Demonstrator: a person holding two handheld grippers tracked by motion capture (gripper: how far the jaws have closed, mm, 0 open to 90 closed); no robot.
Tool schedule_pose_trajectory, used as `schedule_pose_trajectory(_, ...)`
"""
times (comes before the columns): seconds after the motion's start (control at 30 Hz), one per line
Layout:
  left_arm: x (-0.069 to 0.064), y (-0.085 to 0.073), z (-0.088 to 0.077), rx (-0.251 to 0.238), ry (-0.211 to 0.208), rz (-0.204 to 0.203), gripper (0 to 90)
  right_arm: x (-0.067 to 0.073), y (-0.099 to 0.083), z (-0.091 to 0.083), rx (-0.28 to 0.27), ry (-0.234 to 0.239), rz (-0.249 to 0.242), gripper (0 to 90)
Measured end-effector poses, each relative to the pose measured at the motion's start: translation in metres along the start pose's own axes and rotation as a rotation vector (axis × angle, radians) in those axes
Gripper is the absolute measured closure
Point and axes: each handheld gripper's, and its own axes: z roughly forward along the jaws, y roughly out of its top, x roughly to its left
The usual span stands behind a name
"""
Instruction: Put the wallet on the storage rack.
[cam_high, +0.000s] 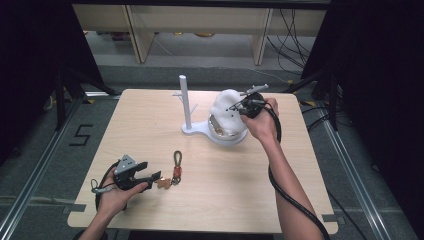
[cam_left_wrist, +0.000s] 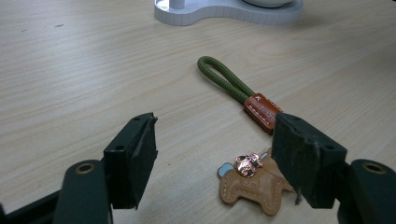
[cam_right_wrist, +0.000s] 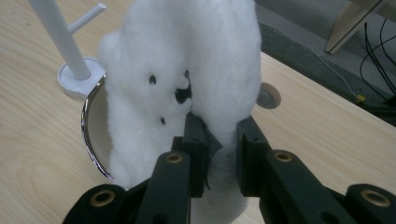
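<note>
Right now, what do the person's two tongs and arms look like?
Both tongs are black, with two blocky, flat-faced jaws on rounded arms set with brass-coloured rivets. The left tongs carry a grey three-cornered plate on top and a looping black cable. The right tongs trail a thick black cable along the forearm. Both forearms are bare, with no sleeves or gloves in view.

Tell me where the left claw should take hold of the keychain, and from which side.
Grip the brown leather tab where the green cord loop joins it. The keychain lies flat, so come from above with the open left claw straddling the tab's narrow width. The horse charm looks flatter and probably harder to pinch.
</note>
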Motion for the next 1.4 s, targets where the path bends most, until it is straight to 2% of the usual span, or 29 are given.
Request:
schedule_pose_trajectory(0.2,0.001,0.0,0.0,0.0,0.001,0.005,30.4,0.004,0.0,0.009,0.009,-0.005,-0.014,77.8)
schedule_pose_trajectory(0.37,0.001,-0.001,0.001,0.0,-0.004,0.005,30.4,0.006,-0.001,0.011,0.018,-0.007,-0.006,77.4)
schedule_pose_trajectory(0.47,0.0,-0.001,0.001,-0.003,-0.004,0.005,30.4,0.008,-0.003,0.015,0.025,-0.01,-0.027,77.0)
schedule_pose_trajectory(0.57,0.0,0.0,0.0,-0.002,0.001,0.006,30.4,0.009,-0.004,0.018,0.028,-0.016,-0.028,76.7)
schedule_pose_trajectory(0.6,0.001,-0.001,0.001,-0.003,-0.008,-0.003,30.4,0.011,-0.006,0.02,0.034,-0.022,-0.014,76.3)
schedule_pose_trajectory(0.63,0.001,-0.001,0.001,-0.004,-0.008,-0.005,30.4,0.01,-0.006,0.021,0.036,-0.016,-0.023,76.2)
schedule_pose_trajectory(0.67,0.001,-0.001,0.001,-0.001,-0.004,0.006,30.4,0.011,-0.006,0.021,0.04,-0.019,-0.016,75.8)
schedule_pose_trajectory(0.77,0.0,-0.001,0.001,-0.003,-0.003,0.005,30.4,0.01,-0.006,0.023,0.042,-0.02,-0.031,74.8)
schedule_pose_trajectory(0.9,0.0,0.0,0.0,-0.002,-0.002,0.008,30.4,0.009,-0.006,0.025,0.044,-0.02,-0.03,68.3)
schedule_pose_trajectory(1.0,0.001,0.0,0.0,0.0,-0.001,0.008,30.4,0.007,-0.007,0.025,0.036,-0.024,-0.018,63.3)
schedule_pose_trajectory(1.1,0.0,0.0,0.0,-0.002,0.0,0.009,30.4,0.007,-0.007,0.023,0.031,-0.018,0.018,58.1)
schedule_pose_trajectory(1.33,-0.001,0.001,0.0,-0.002,0.002,0.009,30.4,0.004,-0.007,0.016,0.02,-0.013,0.049,50.4)
schedule_pose_trajectory(1.4,-0.001,0.001,-0.001,0.0,0.006,0.01,30.4,0.003,-0.007,0.013,0.008,-0.001,0.079,47.3)
